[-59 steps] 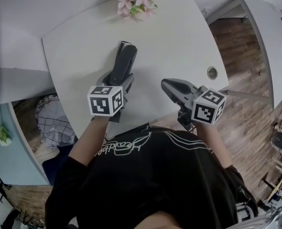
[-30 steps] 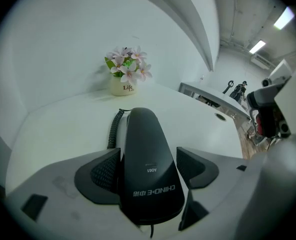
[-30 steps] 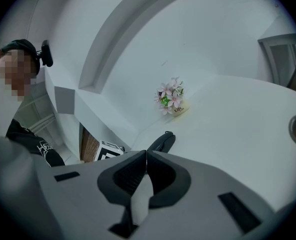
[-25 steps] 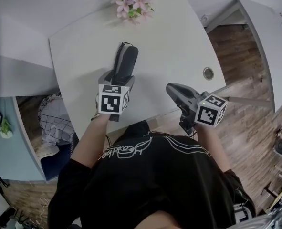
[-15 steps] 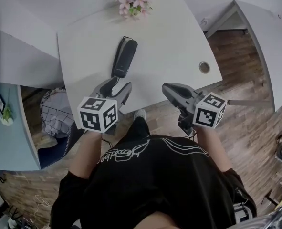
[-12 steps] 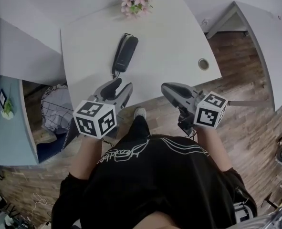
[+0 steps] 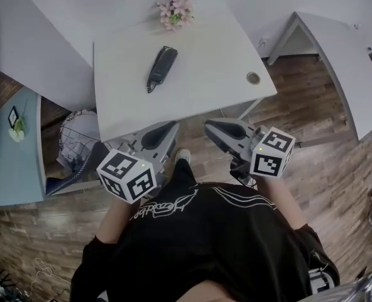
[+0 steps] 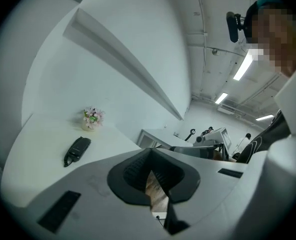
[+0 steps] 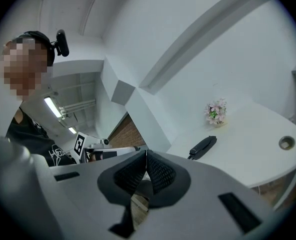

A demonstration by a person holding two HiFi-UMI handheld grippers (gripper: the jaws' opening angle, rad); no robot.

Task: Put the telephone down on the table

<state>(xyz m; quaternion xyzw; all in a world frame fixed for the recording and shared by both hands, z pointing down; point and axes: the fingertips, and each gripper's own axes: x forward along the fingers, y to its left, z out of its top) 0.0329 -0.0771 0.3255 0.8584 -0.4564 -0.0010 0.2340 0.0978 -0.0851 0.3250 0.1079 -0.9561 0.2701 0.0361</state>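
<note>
In the lower left of the head view the left gripper (image 7: 160, 133) hangs clear of the bench's (image 7: 211, 74) near edge, over the wooden floor (image 7: 311, 168). Its jaws have just been closing and now meet with nothing between them. The telephone (image 7: 162, 66) lies flat on the bench in the upper middle of the frame (cord at its near end), well apart from both grippers and near the pink flowers (image 7: 175, 11). Further right, the right gripper (image 7: 218, 129) is likewise pressed together and empty.
</note>
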